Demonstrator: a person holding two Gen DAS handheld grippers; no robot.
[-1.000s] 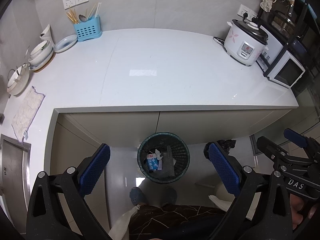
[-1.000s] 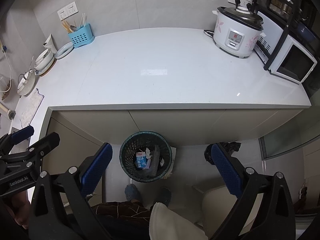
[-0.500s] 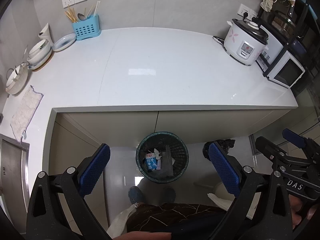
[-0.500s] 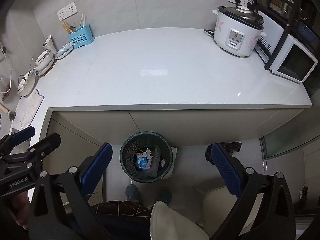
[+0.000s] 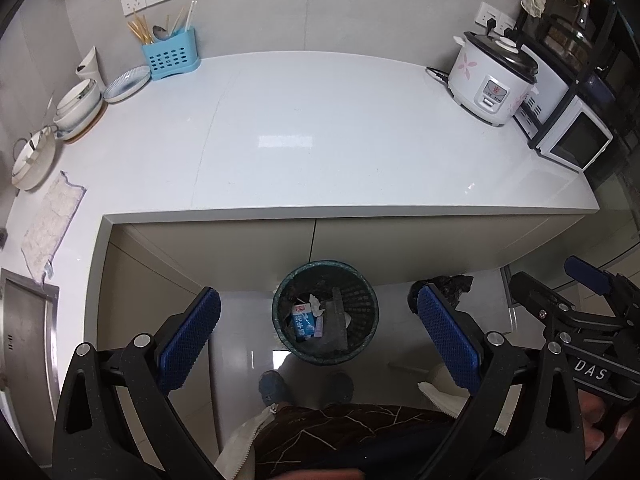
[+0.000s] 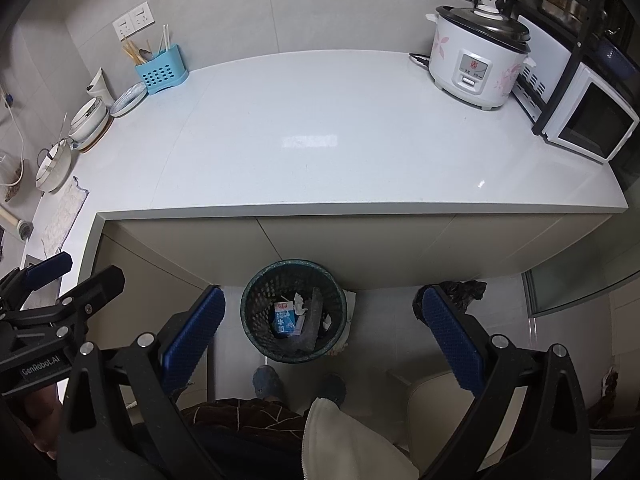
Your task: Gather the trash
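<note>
Both claws, left claw (image 5: 318, 330) and right claw (image 6: 322, 326), spread apart and empty above the bare counter (image 5: 320, 132), with the trash bin (image 5: 325, 312) straight below on the floor, roughly equally near either.

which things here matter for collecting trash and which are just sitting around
Part of the job:
- waste basket on the floor
- blue carton and crumpled tissue inside it
- left hand-held gripper and right hand-held gripper, both open and holding nothing

Just lying about:
- rice cooker
- blue utensil holder
- stacked bowls
- cloth
</note>
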